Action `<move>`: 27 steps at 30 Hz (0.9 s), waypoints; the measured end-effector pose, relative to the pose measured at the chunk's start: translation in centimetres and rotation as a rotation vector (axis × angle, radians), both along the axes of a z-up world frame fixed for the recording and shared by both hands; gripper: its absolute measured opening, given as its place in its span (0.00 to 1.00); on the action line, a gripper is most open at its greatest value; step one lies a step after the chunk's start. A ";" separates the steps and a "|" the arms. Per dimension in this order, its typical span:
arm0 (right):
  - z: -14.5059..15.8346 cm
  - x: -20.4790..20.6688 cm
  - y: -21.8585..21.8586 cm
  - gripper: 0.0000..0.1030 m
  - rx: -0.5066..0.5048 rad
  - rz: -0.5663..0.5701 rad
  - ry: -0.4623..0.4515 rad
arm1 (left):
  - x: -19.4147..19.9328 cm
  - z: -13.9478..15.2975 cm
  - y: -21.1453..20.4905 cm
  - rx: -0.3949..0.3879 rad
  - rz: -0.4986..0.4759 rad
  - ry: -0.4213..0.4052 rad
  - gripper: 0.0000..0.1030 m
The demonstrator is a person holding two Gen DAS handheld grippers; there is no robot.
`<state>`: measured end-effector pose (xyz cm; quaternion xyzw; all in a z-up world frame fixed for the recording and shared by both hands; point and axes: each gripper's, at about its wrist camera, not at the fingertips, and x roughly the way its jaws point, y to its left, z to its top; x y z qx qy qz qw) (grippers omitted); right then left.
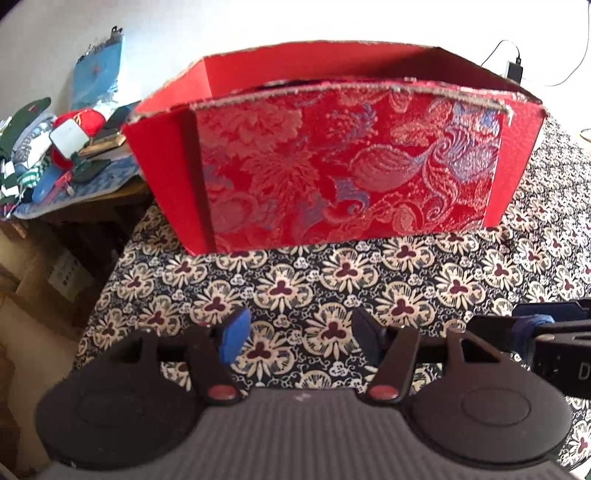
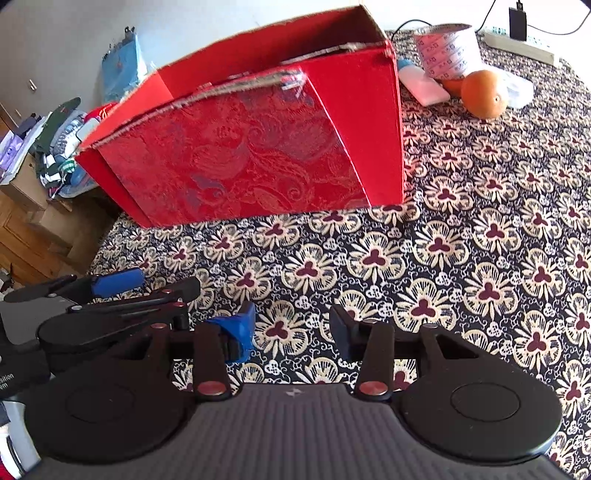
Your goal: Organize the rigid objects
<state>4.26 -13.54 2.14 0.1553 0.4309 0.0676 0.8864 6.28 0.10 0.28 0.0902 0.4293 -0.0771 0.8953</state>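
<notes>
Red brocade box [image 1: 332, 155] ahead, both tongs [image 1: 299, 338] [image 2: 291, 330] wide and empty, orange [image 2: 484, 93] (right view only)

Floral tablecloth [image 2: 480, 229]; cluttered side table [image 1: 55, 177]; black charger [image 2: 518, 18] plugged in.

A big red cardboard box with a shiny flower-pattern cloth front [image 1: 332, 162] [image 2: 243, 155] sits upright and open-topped on the flowered tablecloth, its torn rim showing.
</notes>
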 end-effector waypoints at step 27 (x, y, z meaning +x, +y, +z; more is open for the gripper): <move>4.8 -1.8 -1.3 0.27 0.130 -0.038 -0.198 | -1.5 5.8 0.0 -0.014 0.023 -0.174 0.61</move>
